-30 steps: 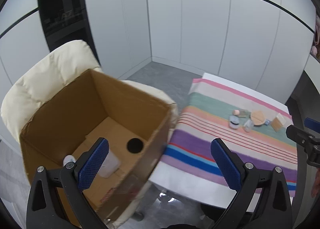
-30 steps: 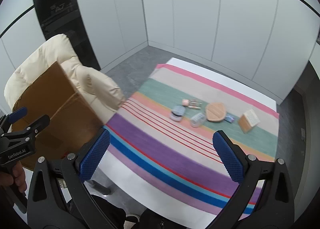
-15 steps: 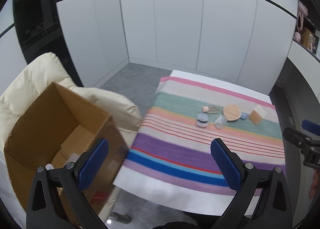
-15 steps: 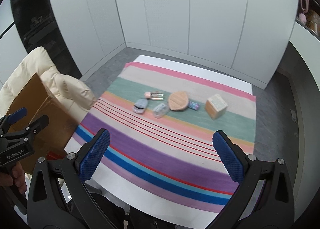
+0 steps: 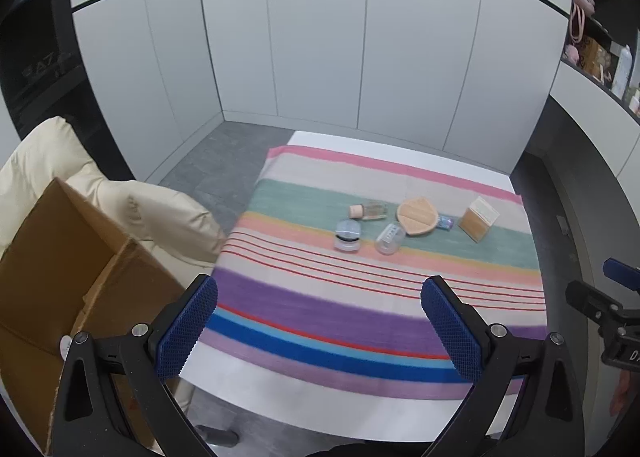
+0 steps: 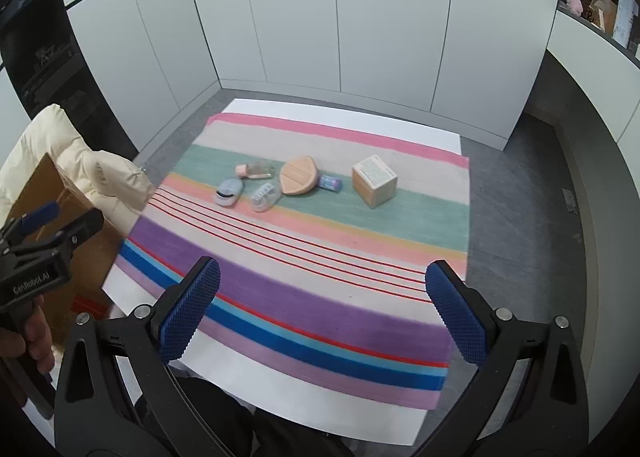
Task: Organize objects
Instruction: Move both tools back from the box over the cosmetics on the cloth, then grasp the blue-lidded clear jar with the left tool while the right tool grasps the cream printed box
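1. Both grippers, left gripper (image 5: 319,313) and right gripper (image 6: 322,297), hang spread wide and empty over the near edge of the striped cloth (image 6: 304,297).
2. The small items sit far-center: clear jar (image 6: 265,197), round wooden piece (image 6: 299,175), wooden box (image 6: 374,181).
3. Cardboard box (image 5: 60,277) waits at left.
4. I'd reach straight in and grab the nearest jar squarely.

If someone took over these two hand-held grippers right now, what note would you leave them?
Left hand-held gripper: open, holding nothing.
Right hand-held gripper: open, holding nothing.
On the striped cloth: pink-capped bottle, two clear cases, wooden leaf-shaped piece, small tube, wooden cube box.
Cardboard box sits on the cream chair, to the left.
Left to do: probably move these six into the box.
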